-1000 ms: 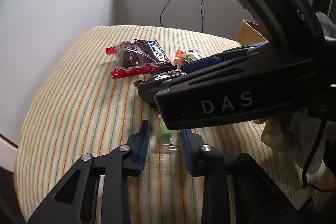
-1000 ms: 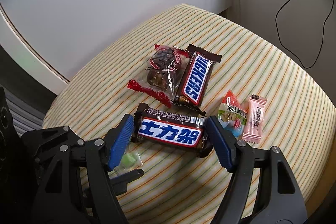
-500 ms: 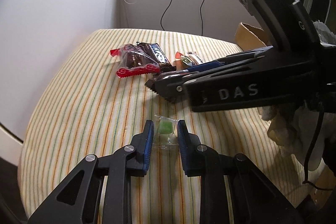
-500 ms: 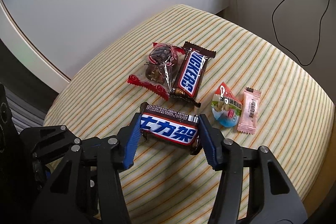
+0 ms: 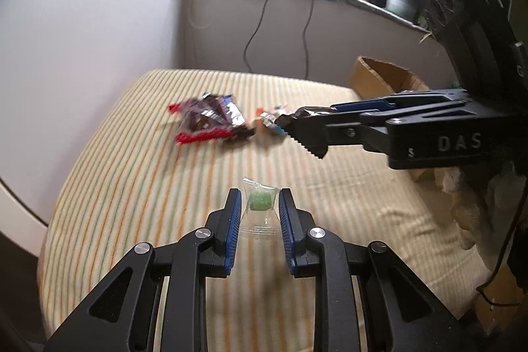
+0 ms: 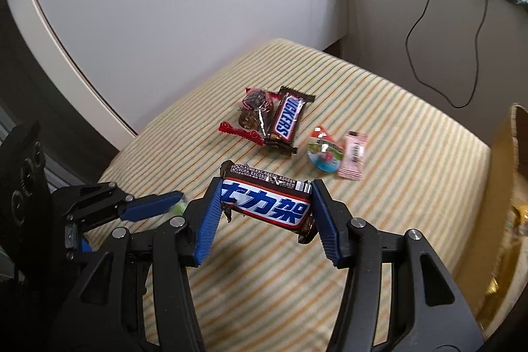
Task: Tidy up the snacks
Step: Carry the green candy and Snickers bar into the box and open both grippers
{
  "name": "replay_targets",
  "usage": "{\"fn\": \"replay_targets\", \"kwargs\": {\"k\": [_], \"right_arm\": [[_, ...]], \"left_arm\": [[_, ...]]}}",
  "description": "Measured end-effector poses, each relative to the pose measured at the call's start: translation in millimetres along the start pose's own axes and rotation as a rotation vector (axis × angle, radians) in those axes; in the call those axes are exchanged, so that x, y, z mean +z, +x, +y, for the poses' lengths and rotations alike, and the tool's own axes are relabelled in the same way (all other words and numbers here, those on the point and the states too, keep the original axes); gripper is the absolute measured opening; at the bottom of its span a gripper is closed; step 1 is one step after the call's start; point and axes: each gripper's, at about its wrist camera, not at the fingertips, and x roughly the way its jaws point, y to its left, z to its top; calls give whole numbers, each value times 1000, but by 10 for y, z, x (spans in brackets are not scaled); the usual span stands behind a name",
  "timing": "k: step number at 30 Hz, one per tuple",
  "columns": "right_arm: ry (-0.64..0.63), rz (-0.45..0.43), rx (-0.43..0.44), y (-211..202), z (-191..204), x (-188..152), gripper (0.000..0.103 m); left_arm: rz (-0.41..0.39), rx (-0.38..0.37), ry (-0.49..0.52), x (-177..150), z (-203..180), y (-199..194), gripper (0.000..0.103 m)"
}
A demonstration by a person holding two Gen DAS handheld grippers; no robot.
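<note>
1. The left gripper point(image 5: 257, 203) is closed on a small green candy in a clear wrapper point(image 5: 259, 201), which is pinched between its blue pads. One second ago those pads stood wide apart around it.
2. The candy now hangs above the striped cushion point(image 5: 132, 187); earlier it lay on the fabric.
3. The right gripper point(image 6: 265, 203) clamps a Snickers bar with Chinese lettering point(image 6: 267, 203) by its two ends. A second ago its pads were spread beside the bar, which rested on the cushion; the bar is now raised clear of it.
4. Still lying on the cushion: a red-edged clear packet point(image 6: 252, 117) touching a second Snickers bar point(image 6: 287, 120), and near them a round colourful sweet point(image 6: 324, 152) just beside a pink sachet point(image 6: 353, 155).
5. A cardboard box point(image 5: 382, 81) sits past the cushion's far right edge.
</note>
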Motion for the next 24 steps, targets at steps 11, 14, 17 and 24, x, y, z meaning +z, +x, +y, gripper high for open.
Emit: {"fn": "replay_targets", "kwargs": {"k": [11,14,17,24], "right_arm": [[45,-107,-100,-781,-398,-253,55],[74,-131,-139,-980,-600,-340,55],[106,-148,-179,-1162,-822,-409,55],[191,-180,-254,-1467,-1359,-480,55]], "left_arm": [[-48,-85,71,274,-525,-17,21],[-58,-108,91,351,-686,-4,21],[-69,-139,113,446,-865,27,21],[-77,-198,160,687,-1300,195,21]]}}
